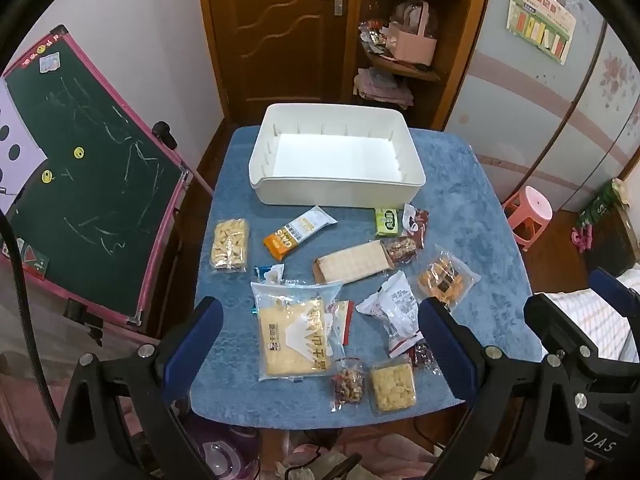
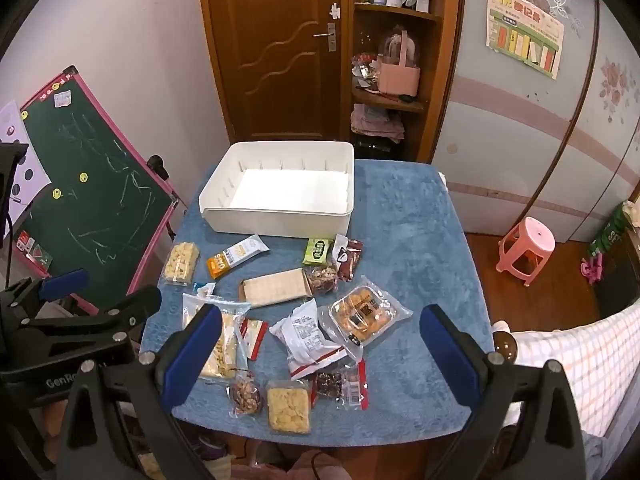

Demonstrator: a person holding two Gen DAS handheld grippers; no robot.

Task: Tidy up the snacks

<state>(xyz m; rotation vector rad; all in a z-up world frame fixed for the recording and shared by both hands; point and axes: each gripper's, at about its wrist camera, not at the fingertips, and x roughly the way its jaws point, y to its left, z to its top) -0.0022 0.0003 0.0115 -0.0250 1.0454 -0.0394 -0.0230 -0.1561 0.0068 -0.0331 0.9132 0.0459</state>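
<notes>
An empty white bin (image 1: 336, 158) (image 2: 280, 196) stands at the far side of a blue-covered table (image 1: 460, 208) (image 2: 408, 232). Several snack packets lie in front of it: a large yellow packet (image 1: 294, 336) (image 2: 224, 344), an orange and white bar (image 1: 298, 231) (image 2: 236, 257), a tan cracker pack (image 1: 354, 266) (image 2: 276, 286), a green packet (image 1: 387, 222) (image 2: 318, 251), a white pouch (image 1: 394, 310) (image 2: 306, 336). My left gripper (image 1: 320, 344) hangs open above the near packets. Over the table's near edge my right gripper (image 2: 320, 350) is open too. Neither holds anything.
A green chalkboard (image 1: 88, 176) (image 2: 92, 200) in a pink frame leans left of the table. A wooden door (image 1: 280, 36) and shelf (image 1: 400, 64) stand behind. A pink stool (image 1: 528, 216) (image 2: 526, 250) sits on the floor at right. A checked cloth (image 2: 576, 360) lies near right.
</notes>
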